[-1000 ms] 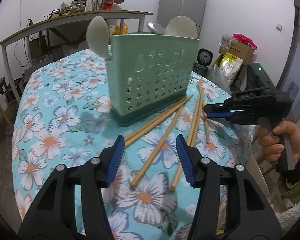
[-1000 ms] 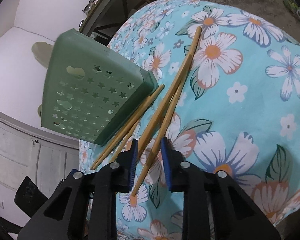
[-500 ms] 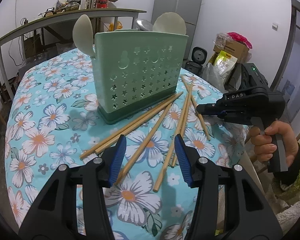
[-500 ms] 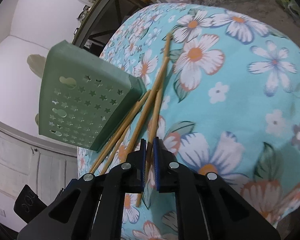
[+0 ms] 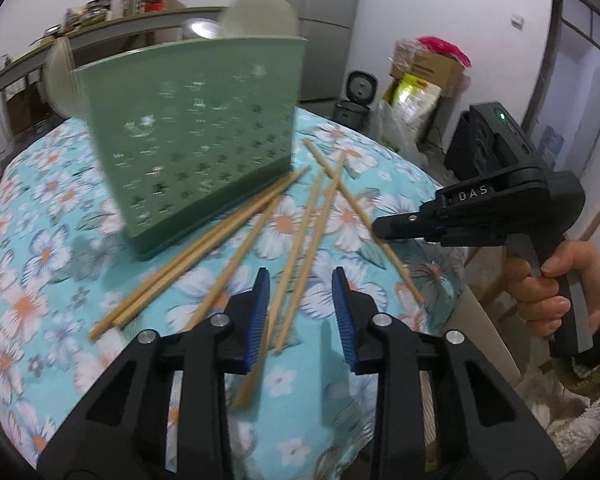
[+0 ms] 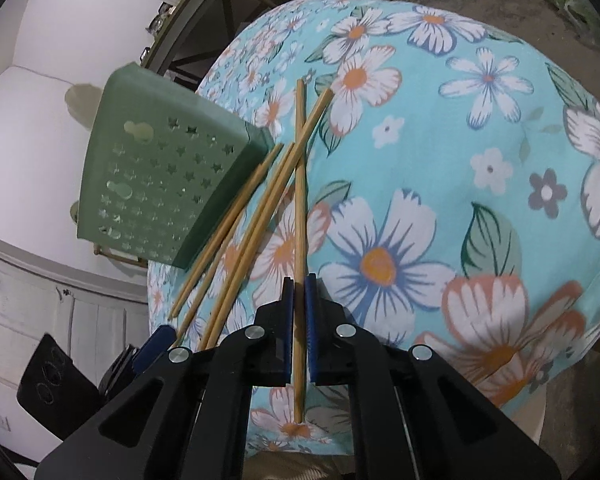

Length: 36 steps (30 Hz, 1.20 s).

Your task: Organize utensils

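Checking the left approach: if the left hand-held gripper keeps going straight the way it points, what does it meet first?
Probably the chopsticks lying on the tablecloth, just ahead between the closing jaws of the left hand-held gripper. The green holder sits farther back; depth is unclear.

Chopsticks look like plain matt bamboo, holder is matt green plastic, tablecloth soft printed cloth.

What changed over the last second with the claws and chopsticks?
The right claw shut on one chopstick; a second ago its jaws only straddled it. The left claw moved in over the loose chopsticks, jaws closing, nothing pinched yet. The green utensil holder and the other chopsticks stayed put.
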Available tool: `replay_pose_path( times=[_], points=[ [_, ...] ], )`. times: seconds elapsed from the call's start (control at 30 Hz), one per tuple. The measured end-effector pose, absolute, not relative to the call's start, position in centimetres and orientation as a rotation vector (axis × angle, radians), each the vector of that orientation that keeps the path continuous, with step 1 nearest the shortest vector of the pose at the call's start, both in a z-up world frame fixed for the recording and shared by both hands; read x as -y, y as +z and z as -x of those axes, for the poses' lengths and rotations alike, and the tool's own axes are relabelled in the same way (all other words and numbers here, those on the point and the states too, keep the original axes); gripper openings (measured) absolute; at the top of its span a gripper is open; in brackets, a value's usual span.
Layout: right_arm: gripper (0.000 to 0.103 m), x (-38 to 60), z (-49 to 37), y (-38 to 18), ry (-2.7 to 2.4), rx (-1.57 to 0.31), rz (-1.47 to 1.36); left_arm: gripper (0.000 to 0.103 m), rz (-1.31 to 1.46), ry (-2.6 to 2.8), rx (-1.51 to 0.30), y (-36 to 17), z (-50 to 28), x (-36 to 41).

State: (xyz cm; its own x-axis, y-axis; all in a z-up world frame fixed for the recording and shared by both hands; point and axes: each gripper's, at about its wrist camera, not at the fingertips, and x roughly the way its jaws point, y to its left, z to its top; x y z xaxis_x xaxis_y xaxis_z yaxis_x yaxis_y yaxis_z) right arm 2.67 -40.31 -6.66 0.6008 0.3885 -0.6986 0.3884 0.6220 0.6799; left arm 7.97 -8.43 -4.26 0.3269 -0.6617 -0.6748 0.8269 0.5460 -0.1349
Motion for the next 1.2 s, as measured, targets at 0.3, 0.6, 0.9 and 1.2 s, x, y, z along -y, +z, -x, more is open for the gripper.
replay_pose_path(
  times=[0.3,0.6,0.9,1.2],
  points=[
    [0.006,40.7,-2.6,-7.4,0.034,-0.964,-0.969,0.026,-0.356,-1.045,-0.761,-5.5,-8.6,13.7],
    [0.006,41.7,-2.2,-8.2,0.069,-0.952,-1.015,0.02,-0.406,-1.027,-0.794,-6.5,-9.9,16.5],
    [0.006,41.7,-1.5,-8.4,0.088,-0.953,-1.044,0.005,-0.332,-0.963,-0.87,-6.8,-11.4,16.7],
    [0.018,41.1,-1.5,-7.1,0.054,-0.989,-0.977,0.005,-0.304,-0.973,-0.933,-6.9,-11.1,15.3]
  ],
)
